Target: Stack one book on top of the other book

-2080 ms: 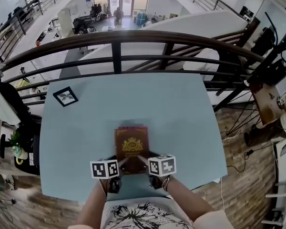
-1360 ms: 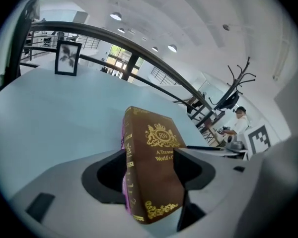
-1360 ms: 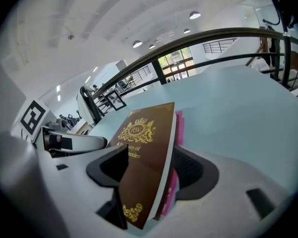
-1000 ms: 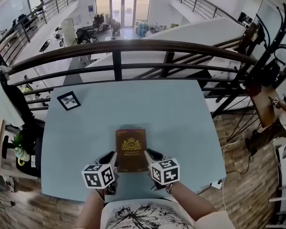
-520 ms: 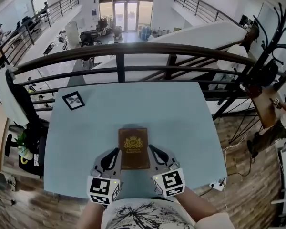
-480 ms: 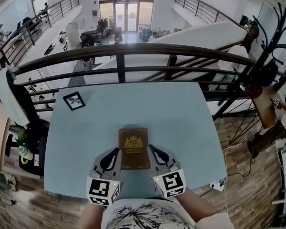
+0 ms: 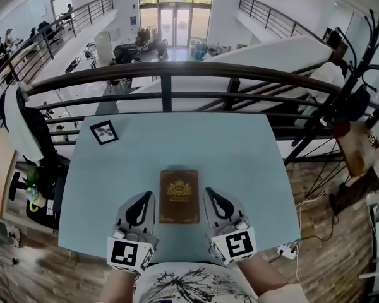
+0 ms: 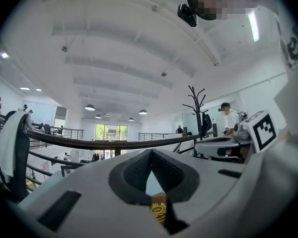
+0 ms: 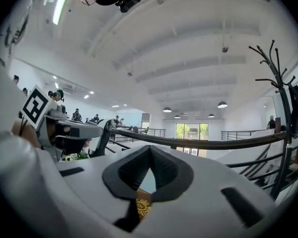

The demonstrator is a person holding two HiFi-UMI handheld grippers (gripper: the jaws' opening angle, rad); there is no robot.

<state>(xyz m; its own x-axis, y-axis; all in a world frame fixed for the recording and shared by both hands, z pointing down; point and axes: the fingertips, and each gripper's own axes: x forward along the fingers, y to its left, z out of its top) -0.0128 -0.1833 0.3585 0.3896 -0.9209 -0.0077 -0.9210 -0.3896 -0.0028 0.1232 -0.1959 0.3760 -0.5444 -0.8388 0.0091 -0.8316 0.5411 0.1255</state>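
Open hall beyond, lower floor with desks, far off. Dark curved railing (image 7: 164, 71) runs along the far edge of the table. Light blue table (image 7: 227, 150) fills the middle of the head view. It stands on a wood floor (image 7: 316, 188). Black coat rack (image 7: 366, 46) is off to the right, past the railing's end. A chair with a white cloth (image 7: 18, 128) draped on it is at the left, beside the table.

Brown book (image 7: 179, 196) with a gold crest lies flat near my edge of the table, spine running away from me. Only its top cover shows. I can't tell if a second book is under it.

My left claw (image 7: 148, 195) is just left of the book, alongside it and pointing toward the railing. Its jaws have just been closing and now meet at the tips, with nothing between them. My right claw (image 7: 207, 191) is just right of the book and mirrors the left one. Its jaws are together too and hold nothing. A strip of table shows between each claw and the book, so they are not in contact. Each claw's own view has a sliver of the crest low in the gap behind the closed tips. The marker cubes are at the near end, by my wrists.

Small black-framed picture (image 7: 104, 132) sits at the far left corner of the table, well apart from the book.
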